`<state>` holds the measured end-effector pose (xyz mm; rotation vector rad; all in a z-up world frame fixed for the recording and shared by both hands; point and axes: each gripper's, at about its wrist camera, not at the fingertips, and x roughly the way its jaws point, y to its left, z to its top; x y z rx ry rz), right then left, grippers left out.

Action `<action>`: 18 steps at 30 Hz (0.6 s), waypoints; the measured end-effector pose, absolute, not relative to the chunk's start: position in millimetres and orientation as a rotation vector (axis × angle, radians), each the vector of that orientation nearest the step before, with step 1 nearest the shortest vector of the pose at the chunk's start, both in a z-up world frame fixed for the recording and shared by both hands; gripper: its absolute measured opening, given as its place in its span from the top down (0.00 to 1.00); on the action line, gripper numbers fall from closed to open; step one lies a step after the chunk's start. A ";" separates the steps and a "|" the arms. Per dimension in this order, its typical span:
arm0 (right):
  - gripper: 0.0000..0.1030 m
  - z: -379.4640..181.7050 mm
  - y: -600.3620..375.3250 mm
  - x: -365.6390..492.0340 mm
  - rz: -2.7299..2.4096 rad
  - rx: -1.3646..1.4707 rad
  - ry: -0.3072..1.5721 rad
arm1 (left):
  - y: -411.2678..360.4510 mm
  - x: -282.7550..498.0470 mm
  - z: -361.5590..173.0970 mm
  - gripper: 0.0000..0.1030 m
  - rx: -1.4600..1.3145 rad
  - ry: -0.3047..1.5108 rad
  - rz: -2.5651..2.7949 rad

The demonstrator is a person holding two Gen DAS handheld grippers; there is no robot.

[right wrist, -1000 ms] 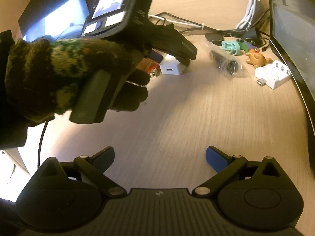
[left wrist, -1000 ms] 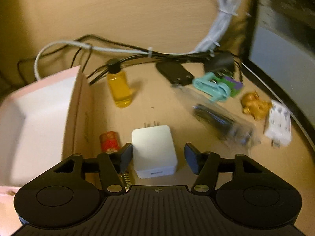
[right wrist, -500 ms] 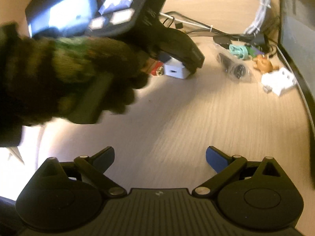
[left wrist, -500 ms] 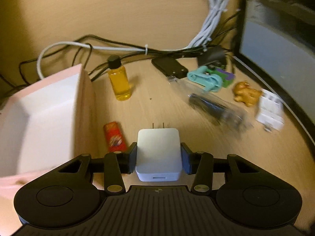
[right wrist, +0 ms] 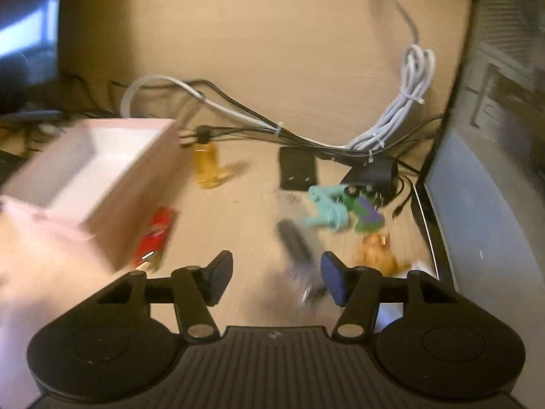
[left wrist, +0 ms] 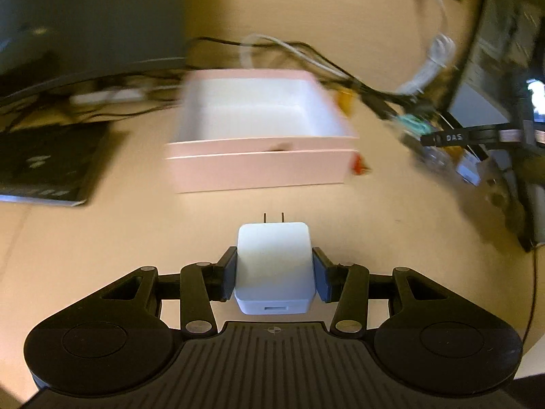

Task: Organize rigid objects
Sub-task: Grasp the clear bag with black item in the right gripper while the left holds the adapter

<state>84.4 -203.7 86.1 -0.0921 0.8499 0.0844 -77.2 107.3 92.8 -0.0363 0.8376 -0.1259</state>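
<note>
Pink box (left wrist: 259, 167) first, sitting open on the wooden desk (left wrist: 102, 238) with a dark booklet (left wrist: 47, 163) lying flat further left and a tangle of cables (left wrist: 306, 54) behind it. Nearer, the left gripper (left wrist: 274, 272) pinches a white charger (left wrist: 274, 266) by its sides, both pads pressed against it, prongs pointing toward the box and the charger lifted clear of the desk, short of the box's front wall.

Over on the right-hand side, the right gripper (right wrist: 270, 277) has just been closing; its jaws stand partly spread, and a dark item in a clear bag (right wrist: 296, 248), badly blurred, lies between the fingertips, close to the right pad. Whether that pad touches it I cannot tell. A red lighter (right wrist: 155, 235) lies just beside the box's corner, a yellow bottle (right wrist: 206, 163) stands behind it, and a teal and purple toy (right wrist: 340, 209) sits near an orange figure (right wrist: 378, 248) toward the monitor (right wrist: 483, 170).
</note>
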 end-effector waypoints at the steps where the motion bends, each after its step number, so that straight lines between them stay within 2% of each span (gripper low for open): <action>1: 0.45 80.1 -203.8 98.4 0.061 -0.097 0.870 | 119.6 -84.2 95.2 0.52 -0.050 0.826 -0.111; 2: 0.46 73.4 -206.0 111.1 0.038 -0.093 0.897 | 131.6 -89.9 97.3 0.52 -0.065 0.817 -0.097; 4: 0.54 59.0 -212.3 131.9 0.014 -0.060 0.980 | 150.6 -97.8 97.5 0.52 -0.094 0.816 -0.068; 5: 0.64 55.4 -214.8 132.8 0.011 -0.035 1.013 | 158.0 -99.7 95.0 0.52 -0.108 0.825 -0.055; 9: 0.78 54.5 -218.8 113.8 0.017 0.118 1.069 | 167.9 -99.5 83.7 0.52 -0.146 0.859 -0.076; 12: 0.78 65.1 -200.6 77.1 0.077 0.147 1.090 | 166.1 -99.3 78.0 0.52 -0.134 0.872 -0.139; 18: 0.78 90.5 -132.2 -14.8 0.229 0.004 1.140 | 146.4 -93.8 69.2 0.52 -0.099 0.898 -0.287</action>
